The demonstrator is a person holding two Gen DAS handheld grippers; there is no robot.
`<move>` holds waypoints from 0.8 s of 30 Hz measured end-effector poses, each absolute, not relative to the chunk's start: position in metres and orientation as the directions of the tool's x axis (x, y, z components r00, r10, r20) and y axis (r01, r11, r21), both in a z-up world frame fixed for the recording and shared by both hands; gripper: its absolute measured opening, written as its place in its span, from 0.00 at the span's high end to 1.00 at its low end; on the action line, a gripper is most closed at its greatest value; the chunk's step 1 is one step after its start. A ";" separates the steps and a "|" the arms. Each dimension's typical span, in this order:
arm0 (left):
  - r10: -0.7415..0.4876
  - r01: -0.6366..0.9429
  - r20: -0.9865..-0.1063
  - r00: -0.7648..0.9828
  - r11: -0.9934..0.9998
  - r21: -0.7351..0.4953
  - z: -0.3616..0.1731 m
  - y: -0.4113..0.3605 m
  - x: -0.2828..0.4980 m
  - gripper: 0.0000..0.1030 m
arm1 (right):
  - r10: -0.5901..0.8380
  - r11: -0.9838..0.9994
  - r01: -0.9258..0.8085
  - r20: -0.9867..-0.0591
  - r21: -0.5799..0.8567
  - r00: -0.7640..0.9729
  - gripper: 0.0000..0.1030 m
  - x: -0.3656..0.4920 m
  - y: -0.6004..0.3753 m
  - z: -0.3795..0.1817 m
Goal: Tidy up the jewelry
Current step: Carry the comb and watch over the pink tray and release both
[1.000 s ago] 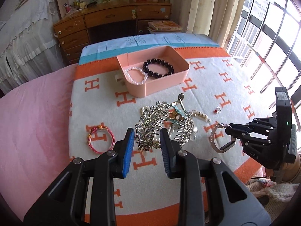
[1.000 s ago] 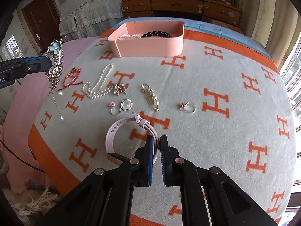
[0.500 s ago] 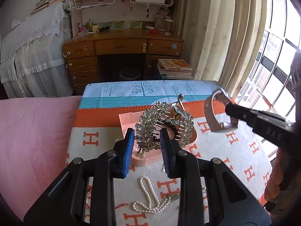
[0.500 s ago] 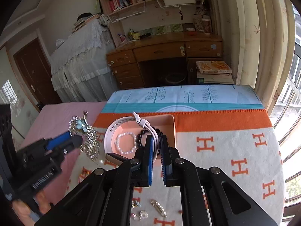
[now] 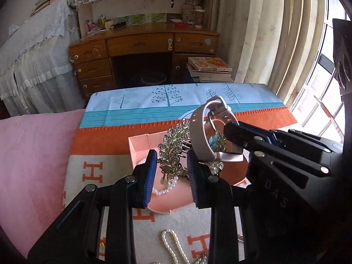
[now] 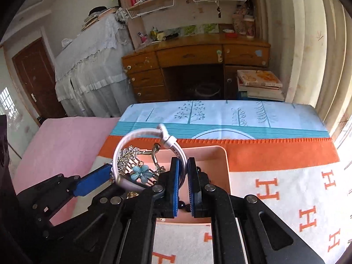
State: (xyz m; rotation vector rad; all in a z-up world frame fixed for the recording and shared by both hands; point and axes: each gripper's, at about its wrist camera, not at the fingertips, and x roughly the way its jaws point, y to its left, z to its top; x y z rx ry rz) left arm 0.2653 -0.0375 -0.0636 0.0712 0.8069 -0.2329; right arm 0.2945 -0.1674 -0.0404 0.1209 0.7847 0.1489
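My left gripper (image 5: 171, 171) is shut on a rhinestone leaf hair comb (image 5: 172, 151) with a blue flower and holds it over the pink tray (image 5: 140, 145). My right gripper (image 6: 184, 176) is shut on a white looped watch band (image 6: 140, 133), also over the pink tray (image 6: 222, 154). The band (image 5: 200, 136) hangs just right of the comb in the left wrist view. The comb (image 6: 140, 171) shows through the band's loop in the right wrist view. A pearl bracelet (image 5: 164, 190) lies in the tray.
A pearl necklace (image 5: 173, 246) lies on the white and orange H-pattern blanket (image 6: 286, 187) near the tray. A wooden desk (image 6: 195, 59), a stack of books (image 6: 259, 83) and curtains stand beyond the bed. Pink bedding (image 5: 33, 154) lies to the left.
Both grippers rose from the blanket with their items and moved forward over the pink tray. They came close together, so the band now hangs beside the comb.
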 end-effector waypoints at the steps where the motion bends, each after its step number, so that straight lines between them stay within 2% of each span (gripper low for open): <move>1: -0.183 0.233 -0.723 0.666 0.972 -0.031 -0.067 -0.036 0.268 0.76 | 0.172 0.984 -0.092 -0.696 0.150 0.697 0.93 0.297 -0.166 -0.045; 11: -0.208 0.219 -0.744 0.635 0.972 -0.085 -0.098 -0.017 0.295 0.76 | 0.193 0.974 -0.039 -0.717 0.225 0.670 0.93 0.316 -0.201 -0.073; 16: -0.217 0.199 -0.753 0.621 0.973 -0.117 -0.108 -0.007 0.303 0.76 | 0.106 0.988 0.012 -0.731 0.154 0.675 0.93 0.316 -0.216 -0.076; 24: -0.208 0.201 -0.742 0.638 0.974 -0.101 -0.104 -0.008 0.300 0.76 | 0.091 0.990 0.027 -0.766 0.141 0.637 0.93 0.318 -0.218 -0.093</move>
